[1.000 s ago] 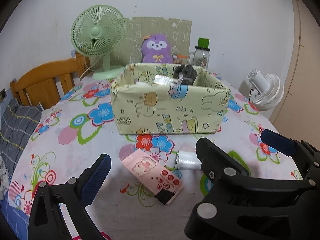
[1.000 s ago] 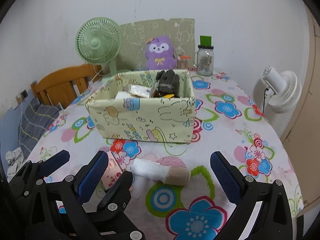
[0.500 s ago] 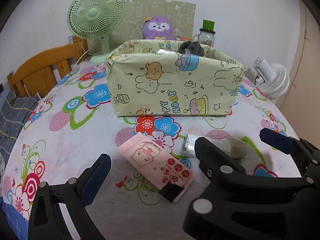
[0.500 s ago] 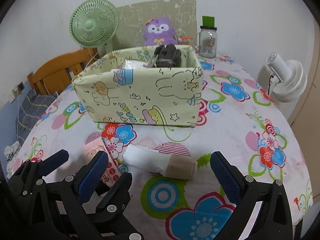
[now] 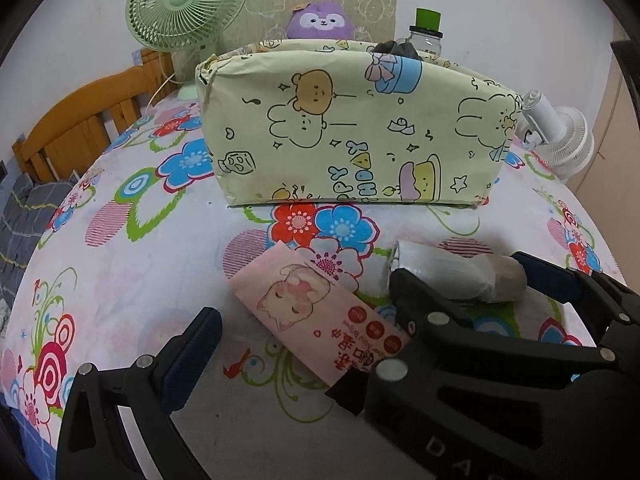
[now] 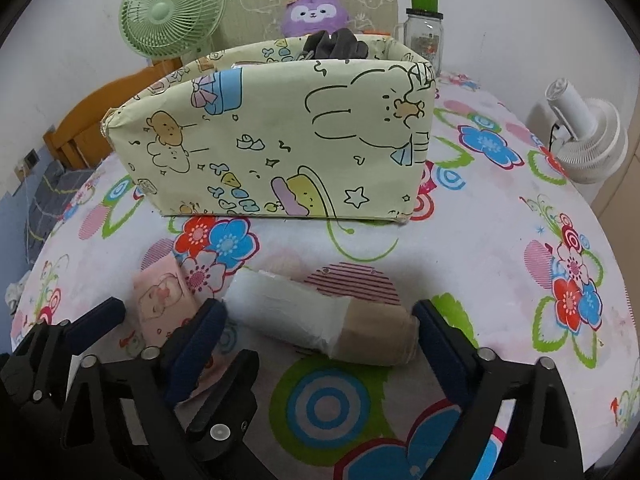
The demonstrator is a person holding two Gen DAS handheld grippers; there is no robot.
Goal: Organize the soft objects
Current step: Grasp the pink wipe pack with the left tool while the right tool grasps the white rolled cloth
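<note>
Right gripper (image 6: 320, 328), jaws spread, straddles the white-and-tan roll (image 6: 324, 324), whose long axis runs left to right across the tablecloth (image 6: 500, 264), tan end rightward. Left gripper (image 5: 308, 344), also spread, flanks the pink tissue pack (image 5: 316, 312) (red characters, too small to read), lying diagonally. Beyond stands the cartoon-printed box (image 6: 280, 140); only the right view shows its inner rim. "HAPPY" is partly legible.
</note>
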